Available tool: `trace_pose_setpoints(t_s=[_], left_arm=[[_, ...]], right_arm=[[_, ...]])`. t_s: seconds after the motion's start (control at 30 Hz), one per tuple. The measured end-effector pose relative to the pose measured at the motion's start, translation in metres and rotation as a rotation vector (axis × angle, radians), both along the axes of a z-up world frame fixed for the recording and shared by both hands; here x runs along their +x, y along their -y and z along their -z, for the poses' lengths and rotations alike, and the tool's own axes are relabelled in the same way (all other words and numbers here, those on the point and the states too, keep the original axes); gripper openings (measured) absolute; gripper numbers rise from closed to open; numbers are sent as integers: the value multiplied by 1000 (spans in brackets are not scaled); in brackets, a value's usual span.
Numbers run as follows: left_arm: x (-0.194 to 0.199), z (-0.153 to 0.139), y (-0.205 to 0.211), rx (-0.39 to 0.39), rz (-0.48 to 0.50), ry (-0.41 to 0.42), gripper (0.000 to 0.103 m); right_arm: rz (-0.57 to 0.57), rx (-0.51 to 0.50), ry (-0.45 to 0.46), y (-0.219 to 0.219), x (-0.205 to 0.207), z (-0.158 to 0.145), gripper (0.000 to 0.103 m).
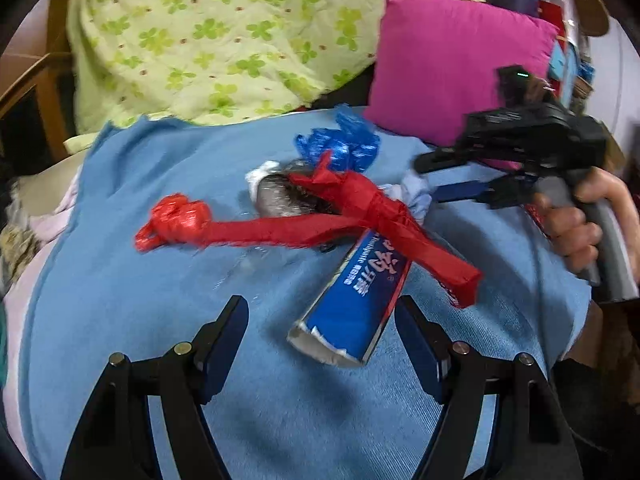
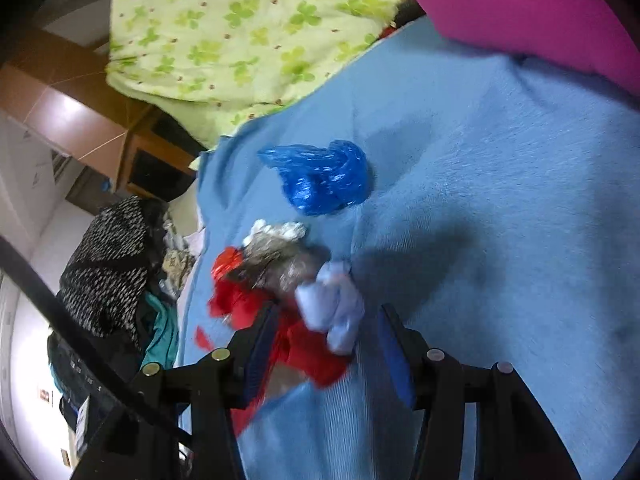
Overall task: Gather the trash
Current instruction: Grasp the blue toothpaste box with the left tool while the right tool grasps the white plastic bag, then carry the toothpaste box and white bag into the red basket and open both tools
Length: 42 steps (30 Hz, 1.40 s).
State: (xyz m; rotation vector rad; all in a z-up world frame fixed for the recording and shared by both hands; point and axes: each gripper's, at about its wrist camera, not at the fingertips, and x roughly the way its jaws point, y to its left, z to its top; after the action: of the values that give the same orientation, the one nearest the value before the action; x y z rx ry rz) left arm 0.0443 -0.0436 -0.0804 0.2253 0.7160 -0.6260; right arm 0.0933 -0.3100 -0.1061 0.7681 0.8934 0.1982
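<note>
Trash lies on a blue blanket (image 1: 120,280). A red plastic bag (image 1: 280,228) stretches across a blue toothpaste box (image 1: 356,300). Behind them lie a silvery wrapper (image 1: 276,196), a crumpled blue plastic bag (image 1: 340,144) and a pale blue tissue wad (image 1: 416,196). My left gripper (image 1: 320,316) is open, its fingers either side of the box's near end, just above the blanket. My right gripper (image 1: 428,180) comes in from the right, open, by the tissue wad. In the right wrist view the right gripper (image 2: 328,332) is open around the tissue wad (image 2: 336,308) and red bag (image 2: 312,352); the blue bag (image 2: 324,180) lies beyond.
A green clover-print quilt (image 1: 208,40) and a magenta pillow (image 1: 452,68) lie at the back of the blanket. Wooden furniture (image 1: 36,92) stands at the left. A heap of clothes (image 2: 112,264) lies off the blanket's left edge.
</note>
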Motion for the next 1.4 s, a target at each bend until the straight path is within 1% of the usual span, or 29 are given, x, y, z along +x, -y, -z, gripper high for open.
trace_pose_setpoints(t_s=[0.1,0.13,0.17,0.2,0.27,0.3,0.43,0.53,0.63,0.83,0.97,1.13,1.27,1.4], left_arm=[[5,9,9,7,56,-19,76],[6,11,11,12,62,-22,76],[7,13,14,13,67,-27,76],[9,16,16,6,70,-36,76],[11,17,18,-21,66,-48,59],[13,18,18,-30,63,-65,55],[8,11,15,-72,38,-66,52],[-10,-1,11,-92,21,-51,52],[-35,-20,7,-135,18,-29,52],[-81,-66,15,-171,26,58,52],[-101,-89,34,-171,47,91,52],[-124,-112,71,-166,97,125,52],[-135,-128,103,-171,116,135,52],[-144,-141,134,-148,110,150,52]], right_arm=[[20,-4,-46,-5,16,14,56],[20,-15,-65,-7,21,19,52],[12,-17,-72,-10,24,22,39],[4,-22,-72,-12,25,24,35],[17,-67,-51,-15,21,21,29],[19,-79,-39,-15,19,19,28],[25,-147,37,-14,-5,-6,28],[26,-178,105,-9,-33,-30,28],[29,-205,166,-3,-65,-56,28],[53,-245,278,14,-132,-104,28],[76,-282,340,26,-181,-131,28],[133,-303,380,50,-224,-150,28],[202,-299,400,78,-256,-159,28],[256,-299,409,100,-278,-163,28]])
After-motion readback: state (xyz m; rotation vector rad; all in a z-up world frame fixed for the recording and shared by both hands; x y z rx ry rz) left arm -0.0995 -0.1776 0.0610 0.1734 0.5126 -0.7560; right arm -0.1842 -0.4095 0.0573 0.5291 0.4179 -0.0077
